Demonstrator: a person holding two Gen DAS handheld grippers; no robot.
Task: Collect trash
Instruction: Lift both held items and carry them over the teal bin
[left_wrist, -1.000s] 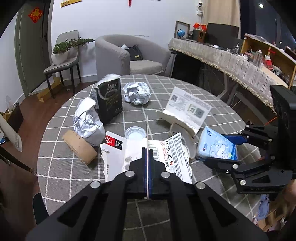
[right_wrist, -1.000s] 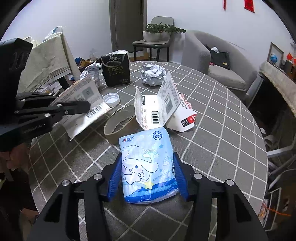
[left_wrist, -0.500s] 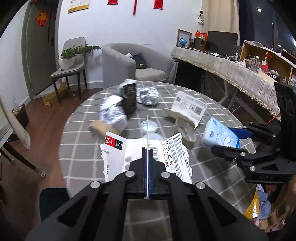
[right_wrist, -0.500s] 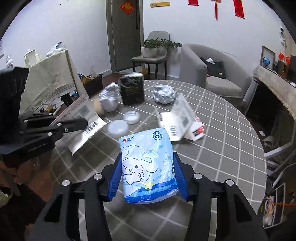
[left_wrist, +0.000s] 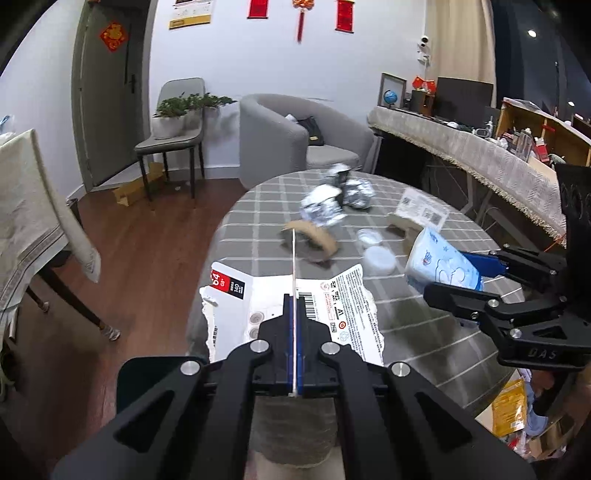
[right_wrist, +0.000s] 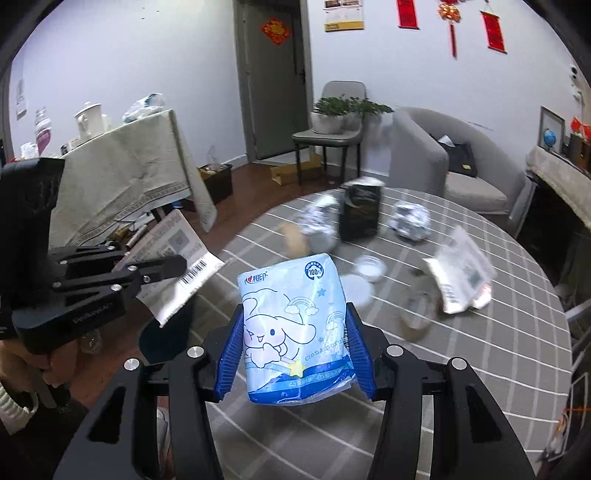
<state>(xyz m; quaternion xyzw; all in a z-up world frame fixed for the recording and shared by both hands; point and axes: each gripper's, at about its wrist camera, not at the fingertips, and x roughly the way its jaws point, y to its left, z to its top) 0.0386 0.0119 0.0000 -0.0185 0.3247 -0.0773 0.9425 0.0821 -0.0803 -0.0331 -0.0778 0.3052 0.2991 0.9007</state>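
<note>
Both loads are lifted off the worktop (left_wrist: 424, 354): the left hand-held gripper (left_wrist: 294, 314) clamps torn cardboard packaging (left_wrist: 343, 306), the right hand-held gripper (right_wrist: 293, 349) squeezes a blue tissue pack (right_wrist: 291, 325), so a bin, unseen here, comes next.

The left gripper (left_wrist: 294, 343) pinched a torn white printed cardboard sheet (left_wrist: 291, 310) over the near edge of the round grey checked table (left_wrist: 424, 339), with crumpled foil balls (left_wrist: 325, 208) farther across it.

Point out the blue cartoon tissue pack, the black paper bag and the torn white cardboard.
Blue cartoon tissue pack (right_wrist: 291, 325), right wrist view, printed front.
Black paper bag (right_wrist: 360, 214), right wrist view, front face.
Torn white cardboard (left_wrist: 351, 295), left wrist view, printed flap.
</note>
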